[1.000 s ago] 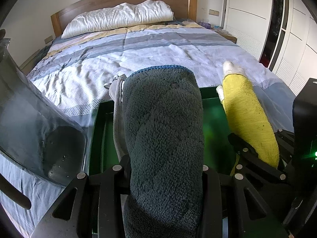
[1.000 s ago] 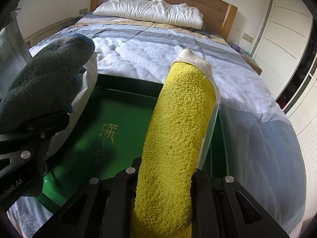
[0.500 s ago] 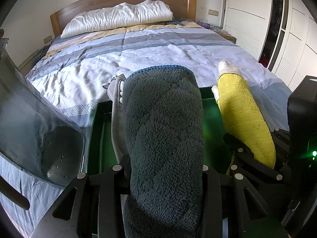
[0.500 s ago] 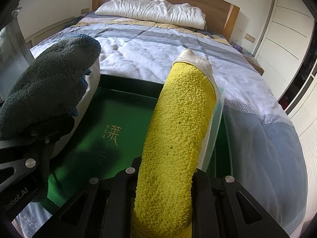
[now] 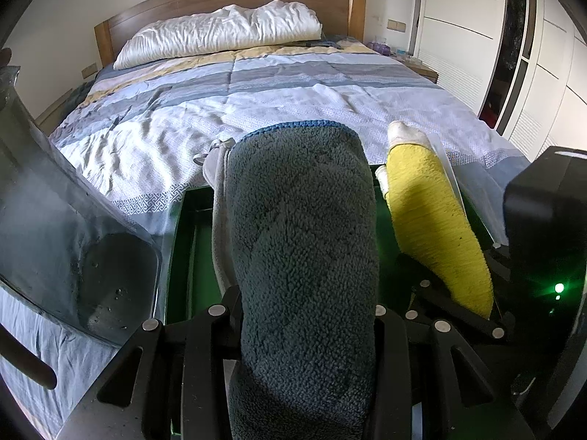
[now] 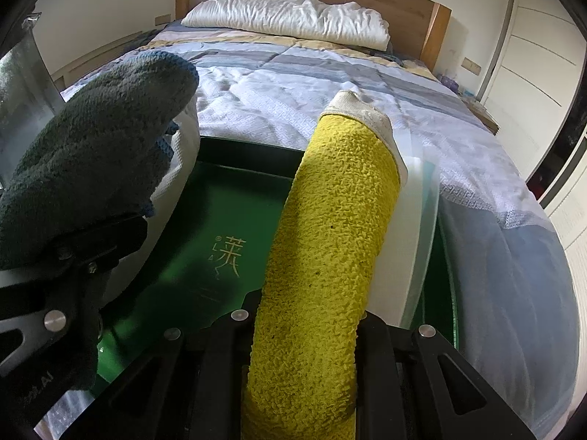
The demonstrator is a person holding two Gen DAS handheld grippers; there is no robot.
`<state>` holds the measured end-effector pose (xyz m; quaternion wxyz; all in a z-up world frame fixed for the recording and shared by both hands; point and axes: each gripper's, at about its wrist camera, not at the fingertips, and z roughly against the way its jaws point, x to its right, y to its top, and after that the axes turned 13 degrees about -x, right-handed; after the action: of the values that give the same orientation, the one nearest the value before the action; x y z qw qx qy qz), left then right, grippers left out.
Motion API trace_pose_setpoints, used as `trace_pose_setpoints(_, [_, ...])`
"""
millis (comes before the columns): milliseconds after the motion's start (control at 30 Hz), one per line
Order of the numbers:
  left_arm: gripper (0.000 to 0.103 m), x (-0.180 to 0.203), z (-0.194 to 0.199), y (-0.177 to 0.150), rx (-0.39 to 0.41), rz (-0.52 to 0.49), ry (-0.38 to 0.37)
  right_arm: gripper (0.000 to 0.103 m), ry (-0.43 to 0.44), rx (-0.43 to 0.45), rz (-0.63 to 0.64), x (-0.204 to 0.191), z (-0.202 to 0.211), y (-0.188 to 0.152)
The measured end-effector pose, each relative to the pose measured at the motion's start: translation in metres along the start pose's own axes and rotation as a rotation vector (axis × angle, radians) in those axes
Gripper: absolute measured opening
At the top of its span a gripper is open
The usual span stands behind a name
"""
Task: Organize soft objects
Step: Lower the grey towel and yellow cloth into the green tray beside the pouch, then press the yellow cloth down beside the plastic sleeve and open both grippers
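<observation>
My left gripper (image 5: 304,315) is shut on a folded dark grey fluffy towel (image 5: 304,242) with a pale cloth along its left side. It holds it above a green tray (image 5: 183,242) on the bed. My right gripper (image 6: 308,315) is shut on a folded yellow towel (image 6: 330,227) with a white edge, also above the green tray (image 6: 227,205). The grey towel shows at the left of the right wrist view (image 6: 91,154). The yellow towel shows at the right of the left wrist view (image 5: 433,220). The fingertips are hidden by the towels.
The tray lies at the foot of a bed with a striped quilt (image 5: 256,102) and a white pillow (image 5: 220,36) by a wooden headboard. A clear plastic sheet (image 5: 55,220) stands at the left. White wardrobe doors (image 5: 477,55) line the right.
Both grippers have shifted slightly forward over the tray with their towels still held. The yellow towel sits a little nearer the grey one.
</observation>
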<state>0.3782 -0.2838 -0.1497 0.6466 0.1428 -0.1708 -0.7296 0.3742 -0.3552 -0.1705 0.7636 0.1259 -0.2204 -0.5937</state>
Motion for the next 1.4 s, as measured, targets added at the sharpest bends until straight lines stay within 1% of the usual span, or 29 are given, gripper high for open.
trace_pose_setpoints(200, [0.032, -0.003, 0.0, -0.001, -0.001, 0.01, -0.01, 0.024, 0.023, -0.003, -0.013, 0.0, -0.004, 0.004])
trace_pose_setpoints(467, [0.032, -0.007, -0.001, 0.0, -0.003, 0.022, -0.01, 0.025, 0.051, -0.014, -0.03, 0.002, -0.011, 0.009])
trace_pose_setpoints(533, [0.032, -0.008, -0.002, 0.0, -0.007, 0.025, -0.01, 0.028, 0.058, -0.02, -0.033, 0.002, -0.014, 0.011])
trace_pose_setpoints(633, [0.032, -0.008, -0.003, 0.001, -0.009, 0.025, -0.012, 0.034, 0.058, -0.022, -0.038, 0.003, -0.016, 0.012])
trace_pose_setpoints(733, [0.032, -0.008, -0.003, 0.001, -0.007, 0.025, -0.015, 0.042, 0.06, -0.02, -0.044, 0.003, -0.016, 0.011])
trace_pose_setpoints(767, [0.032, -0.008, -0.003, 0.001, -0.008, 0.026, -0.016, 0.048, 0.059, -0.019, -0.045, 0.003, -0.016, 0.011])
trace_pose_setpoints(800, [0.032, -0.008, -0.003, 0.001, -0.008, 0.026, -0.017, 0.055, 0.057, -0.018, -0.045, 0.003, -0.015, 0.011])
trace_pose_setpoints(833, [0.032, -0.008, -0.003, 0.001, -0.007, 0.026, -0.017, 0.06, 0.057, -0.012, -0.044, 0.003, -0.014, 0.011])
trace_pose_setpoints(867, [0.032, -0.007, -0.003, 0.001, -0.007, 0.025, -0.018, 0.068, 0.058, -0.007, -0.044, 0.003, -0.012, 0.01])
trace_pose_setpoints(900, [0.032, -0.008, -0.003, 0.001, -0.008, 0.025, -0.018, 0.071, 0.061, -0.001, -0.046, 0.003, -0.01, 0.01])
trace_pose_setpoints(1000, [0.032, -0.008, -0.003, 0.001, -0.007, 0.024, -0.018, 0.074, 0.059, 0.007, -0.05, 0.002, -0.007, 0.009])
trace_pose_setpoints(1267, [0.032, -0.007, -0.002, 0.0, -0.005, 0.025, -0.024, 0.095, 0.045, 0.028, -0.066, 0.005, -0.002, 0.007])
trace_pose_setpoints(1400, [0.032, -0.007, -0.002, 0.001, -0.004, 0.026, -0.027, 0.102, 0.052, 0.041, -0.079, 0.009, 0.003, 0.004])
